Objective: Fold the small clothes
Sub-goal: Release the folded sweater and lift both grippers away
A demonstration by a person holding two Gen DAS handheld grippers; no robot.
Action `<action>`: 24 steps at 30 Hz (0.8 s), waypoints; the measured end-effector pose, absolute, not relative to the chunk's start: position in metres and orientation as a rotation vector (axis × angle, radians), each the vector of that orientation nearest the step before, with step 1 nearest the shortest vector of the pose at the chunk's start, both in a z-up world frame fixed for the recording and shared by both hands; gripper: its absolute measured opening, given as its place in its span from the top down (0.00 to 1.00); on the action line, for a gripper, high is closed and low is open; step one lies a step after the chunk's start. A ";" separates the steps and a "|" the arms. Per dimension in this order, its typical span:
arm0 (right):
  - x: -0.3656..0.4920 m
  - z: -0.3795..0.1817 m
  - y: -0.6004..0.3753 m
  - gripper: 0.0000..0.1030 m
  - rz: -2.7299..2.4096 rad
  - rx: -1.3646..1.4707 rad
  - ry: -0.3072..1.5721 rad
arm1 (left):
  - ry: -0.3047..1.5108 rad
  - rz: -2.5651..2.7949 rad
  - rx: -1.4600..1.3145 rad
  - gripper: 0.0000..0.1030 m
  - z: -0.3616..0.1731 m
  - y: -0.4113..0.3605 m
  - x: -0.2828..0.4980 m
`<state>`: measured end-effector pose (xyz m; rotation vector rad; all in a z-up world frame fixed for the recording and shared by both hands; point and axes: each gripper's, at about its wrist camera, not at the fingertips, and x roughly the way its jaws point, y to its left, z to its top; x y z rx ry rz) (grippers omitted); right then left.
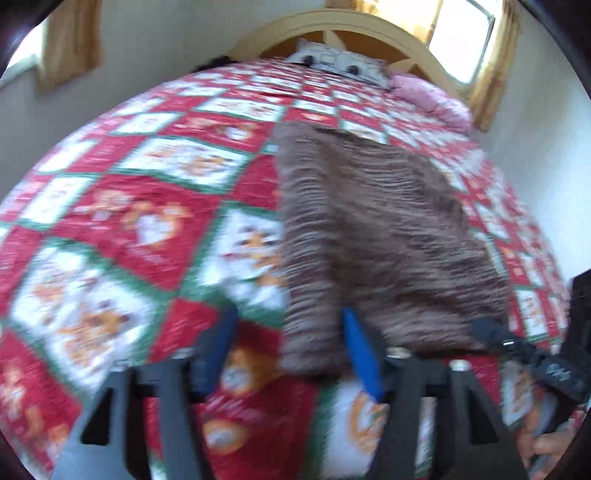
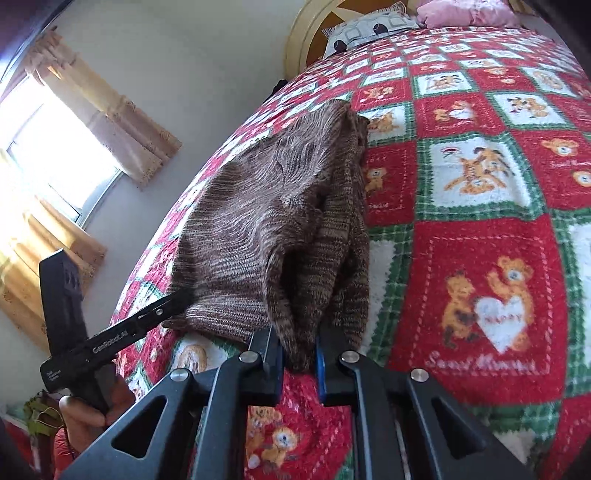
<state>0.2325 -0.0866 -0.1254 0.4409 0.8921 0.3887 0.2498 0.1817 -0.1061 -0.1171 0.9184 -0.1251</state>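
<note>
A brown knitted garment (image 1: 369,229) lies on the bed, long side running away from me. In the left wrist view my left gripper (image 1: 291,332) stands open astride the garment's near left corner; one blue pad (image 1: 360,350) overlaps the knit, the other sits apart on the quilt. My right gripper (image 2: 299,358) is shut on a bunched fold of the garment (image 2: 258,206) at its near edge, lifting it into a ridge. The left gripper (image 2: 177,299) shows side-on at the garment's other near corner. The right gripper (image 1: 487,328) appears at the right, its tip at the knit.
A red, white and green teddy-bear quilt (image 2: 480,229) covers the whole bed. Pillows (image 1: 343,62) and a pink bundle (image 1: 432,96) lie by the arched headboard (image 1: 354,26). Curtained windows (image 2: 55,147) flank the bed. A hand (image 2: 85,413) holds the left gripper.
</note>
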 end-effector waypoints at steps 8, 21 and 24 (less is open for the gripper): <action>0.179 -0.083 -0.093 0.73 0.249 0.397 0.791 | 0.834 0.019 -0.060 0.25 -0.098 0.179 0.197; 0.100 -0.046 -0.070 0.42 0.082 0.209 0.658 | 0.700 -0.011 0.005 0.00 -0.054 0.143 0.141; 0.087 -0.041 -0.067 0.42 0.066 0.206 0.664 | 0.672 -0.009 0.013 0.00 -0.048 0.142 0.130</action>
